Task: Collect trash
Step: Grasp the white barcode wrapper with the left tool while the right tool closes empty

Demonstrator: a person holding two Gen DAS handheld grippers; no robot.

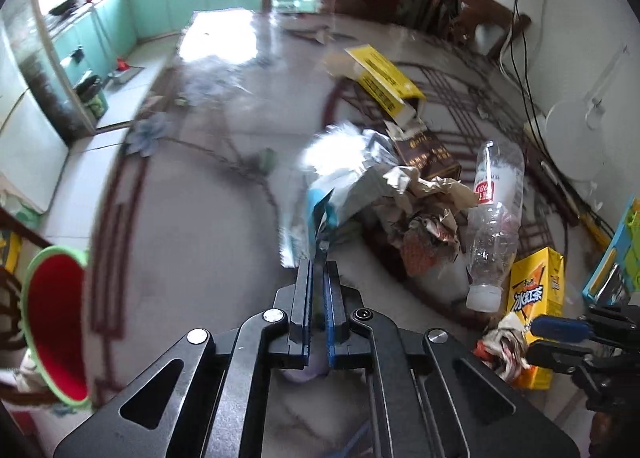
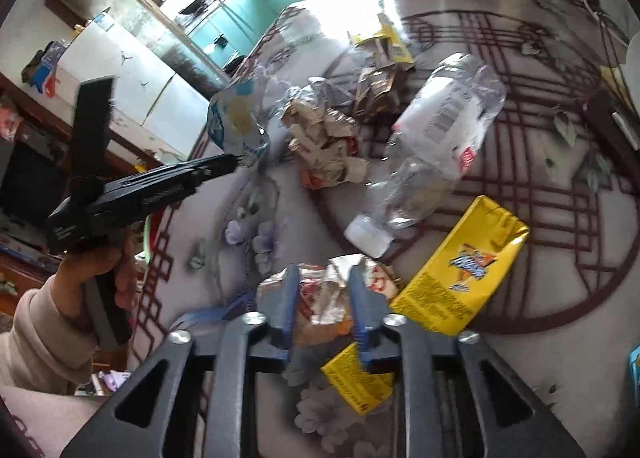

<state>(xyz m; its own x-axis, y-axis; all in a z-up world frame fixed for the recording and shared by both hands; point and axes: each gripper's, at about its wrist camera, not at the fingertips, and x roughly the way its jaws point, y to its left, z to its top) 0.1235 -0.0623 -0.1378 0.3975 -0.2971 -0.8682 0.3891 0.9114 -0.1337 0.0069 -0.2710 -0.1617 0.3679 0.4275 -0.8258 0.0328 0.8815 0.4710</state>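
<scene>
Two items in hand, most still on the patterned table [image 1: 192,242]. My left gripper [image 1: 319,258] is clamped shut on a silver-and-blue foil wrapper [image 1: 344,174], lifted clear. My right gripper [image 2: 324,298] straddles a crumpled wrapper [image 2: 332,294]; whether its pads press I cannot tell. Uncollected: clear plastic bottle [image 2: 436,138], yellow drink carton [image 2: 460,270], crumpled paper heap [image 2: 324,142], brown box [image 1: 428,154], yellow box [image 1: 384,78]. Red bin [image 1: 56,322] at table's left edge; I judge collection barely begun.

Floor [image 1: 192,226] left of trash pile [image 1: 420,210] open; bottle [image 1: 494,214], yellow carton [image 1: 536,298] crowd right side; red bin [image 1: 56,322] far left.
</scene>
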